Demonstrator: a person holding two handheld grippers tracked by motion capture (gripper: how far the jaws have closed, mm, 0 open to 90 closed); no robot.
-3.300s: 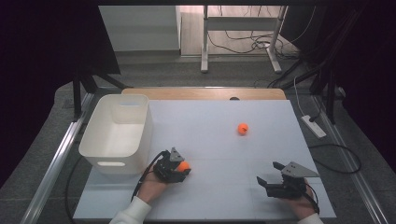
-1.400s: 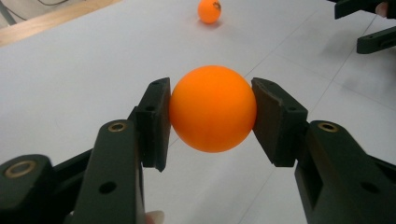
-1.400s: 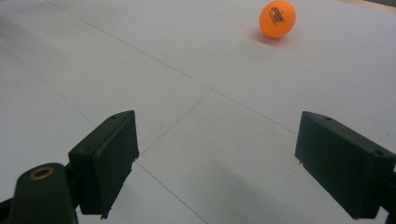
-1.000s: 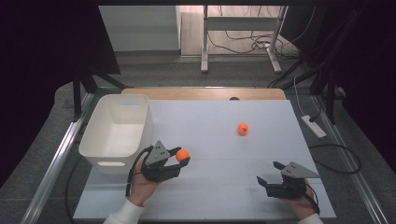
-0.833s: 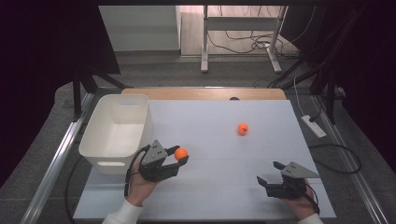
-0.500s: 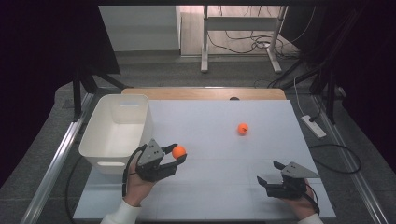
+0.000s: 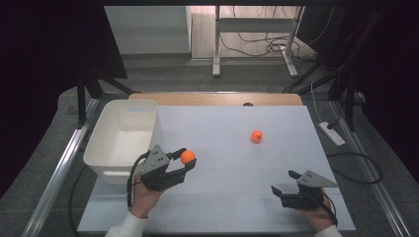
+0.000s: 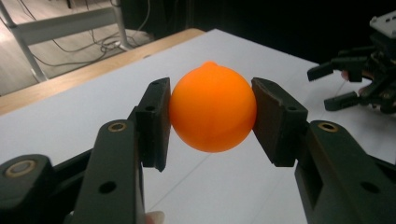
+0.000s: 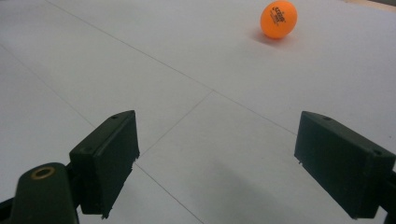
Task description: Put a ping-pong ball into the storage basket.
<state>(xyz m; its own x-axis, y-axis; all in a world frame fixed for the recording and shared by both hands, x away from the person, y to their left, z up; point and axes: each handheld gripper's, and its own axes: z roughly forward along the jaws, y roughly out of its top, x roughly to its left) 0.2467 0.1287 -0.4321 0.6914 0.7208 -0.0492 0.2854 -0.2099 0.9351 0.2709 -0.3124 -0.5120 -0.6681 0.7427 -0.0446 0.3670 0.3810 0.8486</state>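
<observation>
Tabletop ball's (image 9: 279, 18) print, right-claw view

Looks like a lab test bay from my end, not a home or shop. I see a bare white table (image 7: 232, 143) on an aluminium-profile frame (image 7: 54, 182), black curtains (image 7: 59, 44) on both sides, and a power strip (image 7: 332, 134) with loose cables (image 7: 257, 47) across the grey floor. Behind it stands a metal desk frame (image 7: 217, 39) on wood flooring. No furniture beyond that.
</observation>
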